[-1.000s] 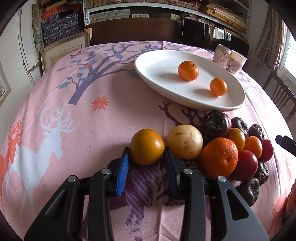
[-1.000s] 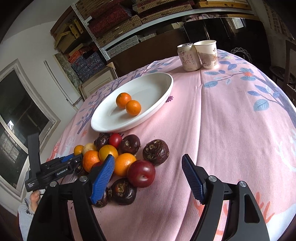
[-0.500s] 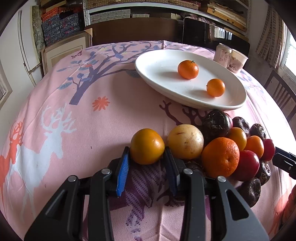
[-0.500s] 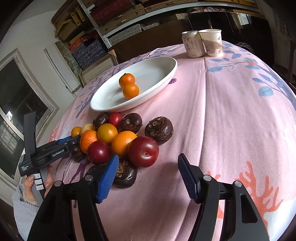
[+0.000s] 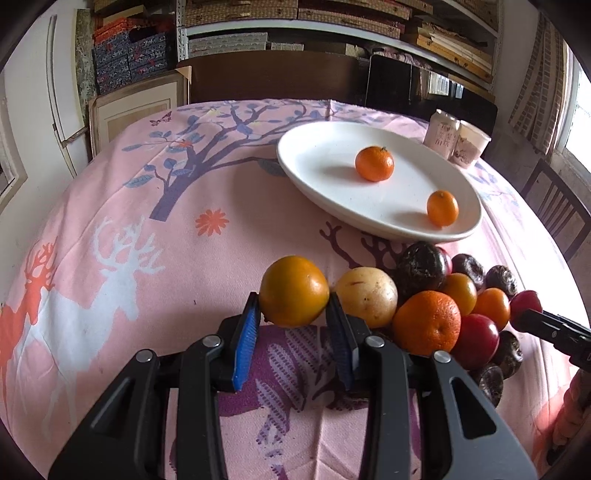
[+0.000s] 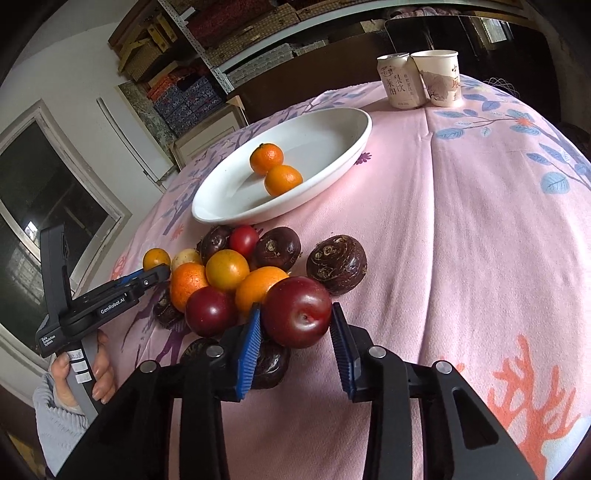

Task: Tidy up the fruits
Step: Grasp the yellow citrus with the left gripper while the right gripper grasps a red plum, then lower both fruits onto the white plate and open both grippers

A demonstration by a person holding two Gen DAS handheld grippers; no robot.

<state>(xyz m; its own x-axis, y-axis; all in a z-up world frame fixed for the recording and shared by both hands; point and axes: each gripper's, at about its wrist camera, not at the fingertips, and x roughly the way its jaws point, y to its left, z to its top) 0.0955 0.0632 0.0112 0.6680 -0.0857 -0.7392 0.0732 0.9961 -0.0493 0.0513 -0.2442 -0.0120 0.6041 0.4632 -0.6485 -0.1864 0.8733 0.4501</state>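
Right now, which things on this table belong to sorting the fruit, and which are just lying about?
Part of the job:
- yellow-orange fruit in the left gripper
- dark red plum in the right gripper
- fruit pile on the cloth
- white plate with two small oranges

Just lying about:
- drink can
- paper cup
- chair

Beyond the table's pink cloth [image 5: 110, 221] printed with deer and branching trees, metal shelving [image 5: 332, 22] packed with woven mats and patterned boxes [image 5: 129, 55] lines the far wall. A dark wooden cabinet [image 5: 277, 77] stands beneath it. Daylight enters through a curtained window [image 5: 580, 122] to the right, above a wooden chair [image 5: 554, 206]; a white door [image 5: 33, 110] stands left.
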